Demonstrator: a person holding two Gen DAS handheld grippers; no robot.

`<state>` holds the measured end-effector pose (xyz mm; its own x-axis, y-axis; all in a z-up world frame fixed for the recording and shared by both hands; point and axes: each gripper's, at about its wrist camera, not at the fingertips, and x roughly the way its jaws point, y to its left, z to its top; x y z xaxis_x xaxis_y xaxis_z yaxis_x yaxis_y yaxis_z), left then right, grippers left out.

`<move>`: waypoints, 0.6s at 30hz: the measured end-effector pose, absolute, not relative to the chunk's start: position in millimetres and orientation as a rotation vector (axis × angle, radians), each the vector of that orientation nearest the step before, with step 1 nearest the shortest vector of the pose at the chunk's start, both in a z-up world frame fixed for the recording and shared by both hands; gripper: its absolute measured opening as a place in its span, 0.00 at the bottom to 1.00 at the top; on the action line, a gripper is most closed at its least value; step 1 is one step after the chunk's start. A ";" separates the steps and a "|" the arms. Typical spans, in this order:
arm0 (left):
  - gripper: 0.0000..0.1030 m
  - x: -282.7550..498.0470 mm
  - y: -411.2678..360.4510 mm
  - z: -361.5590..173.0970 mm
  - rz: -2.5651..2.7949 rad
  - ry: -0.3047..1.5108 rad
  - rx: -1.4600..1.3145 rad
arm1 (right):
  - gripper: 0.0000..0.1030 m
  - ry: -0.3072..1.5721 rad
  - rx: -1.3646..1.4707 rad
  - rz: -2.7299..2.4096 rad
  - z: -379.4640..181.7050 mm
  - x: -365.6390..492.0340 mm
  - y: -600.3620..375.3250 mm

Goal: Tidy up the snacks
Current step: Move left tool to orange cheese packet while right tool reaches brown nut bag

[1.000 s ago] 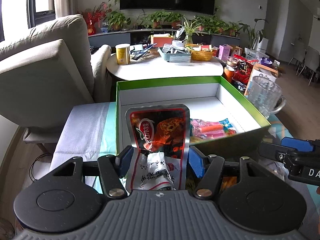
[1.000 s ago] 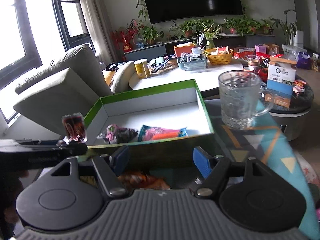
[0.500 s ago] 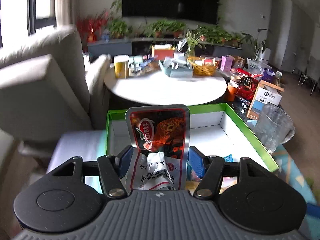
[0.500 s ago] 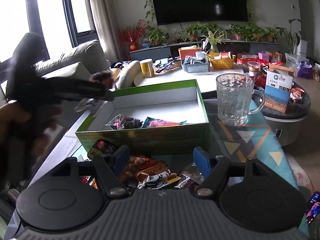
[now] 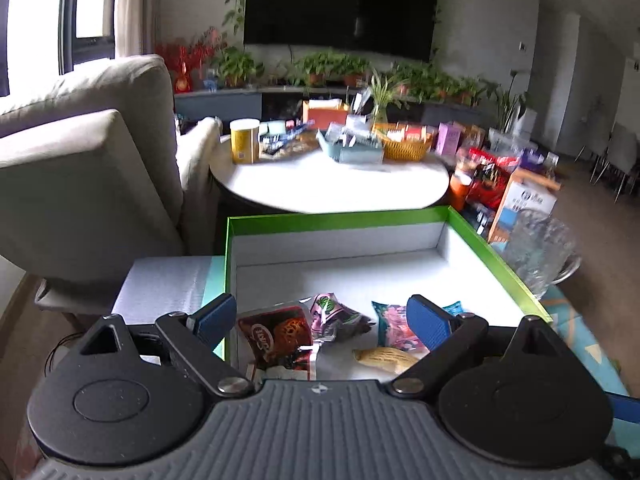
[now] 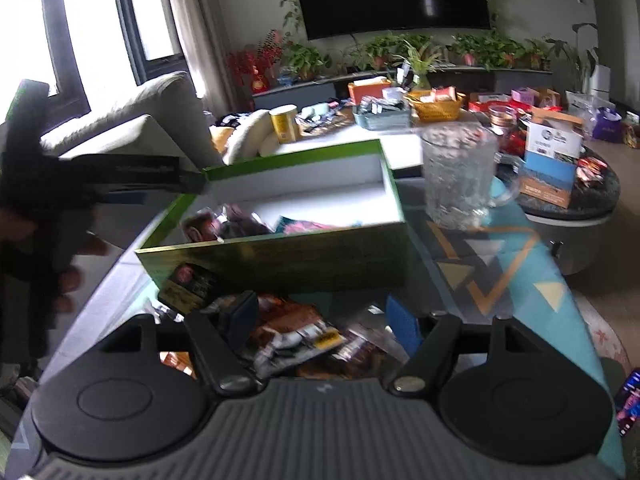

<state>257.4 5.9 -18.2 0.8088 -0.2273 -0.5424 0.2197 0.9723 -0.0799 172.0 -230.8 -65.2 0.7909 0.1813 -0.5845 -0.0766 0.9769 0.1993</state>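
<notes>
A green-rimmed white box (image 5: 336,216) stands on the table. My left gripper (image 5: 320,316) hangs open above its near end. Below it, inside the box, lie a red snack packet (image 5: 276,338), a purple packet (image 5: 336,314), a pink packet (image 5: 394,328) and a yellow snack (image 5: 386,358). In the right wrist view the box (image 6: 276,258) stands ahead and a pile of loose snack packets (image 6: 304,340) lies in front of it. My right gripper (image 6: 324,316) is open and empty just above that pile. The left gripper's body (image 6: 120,178) shows dark at the box's left edge.
A glass mug (image 6: 458,182) stands right of the box on the patterned table (image 6: 500,264). A round white table (image 5: 332,184) with a yellow can, baskets and boxes is behind. A beige sofa (image 5: 80,152) stands left. A cardboard box (image 6: 550,162) sits on a dark side table.
My left gripper has opened and let go of the red snack packet, which now lies in the box. My right gripper has moved lower over the pile of packets.
</notes>
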 end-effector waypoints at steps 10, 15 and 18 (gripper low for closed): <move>0.90 184.1 12.6 -28.6 -0.315 0.639 -0.002 | 0.41 0.728 0.226 0.150 -80.8 130.7 -241.4; 0.90 165.2 3.3 -44.8 -0.348 0.703 -0.025 | 0.41 0.764 0.250 0.191 -88.2 121.2 -225.9; 0.90 157.7 -5.0 -50.6 -0.346 0.705 -0.005 | 0.41 0.771 0.250 0.207 -88.4 118.3 -220.0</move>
